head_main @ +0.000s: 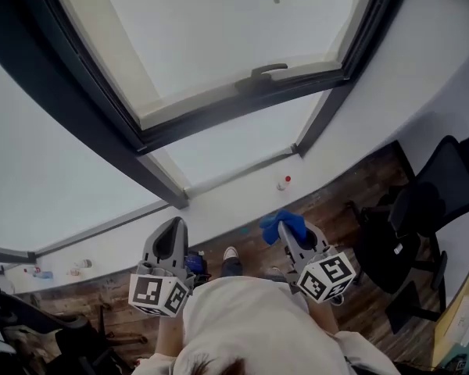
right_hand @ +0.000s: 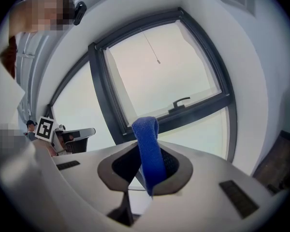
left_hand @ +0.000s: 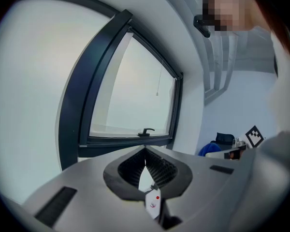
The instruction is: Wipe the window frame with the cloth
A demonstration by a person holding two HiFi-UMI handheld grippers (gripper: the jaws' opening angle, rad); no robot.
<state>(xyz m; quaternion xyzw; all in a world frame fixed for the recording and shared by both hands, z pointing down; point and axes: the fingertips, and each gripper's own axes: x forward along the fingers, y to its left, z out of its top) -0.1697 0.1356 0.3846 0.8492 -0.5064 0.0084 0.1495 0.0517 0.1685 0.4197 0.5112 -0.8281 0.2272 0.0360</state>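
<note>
The dark window frame carries a sash tilted open, with a handle on its lower bar. My right gripper is shut on a blue cloth, held low over the floor below the sill. In the right gripper view the cloth stands up between the jaws of the gripper, with the frame well beyond it. My left gripper hangs beside it, shut, nothing in it. The left gripper view shows its tips meeting and the frame far off.
A white sill runs under the window with a small red-capped bottle on it and small items at its left end. A black office chair stands on the wooden floor at the right. My shoe shows between the grippers.
</note>
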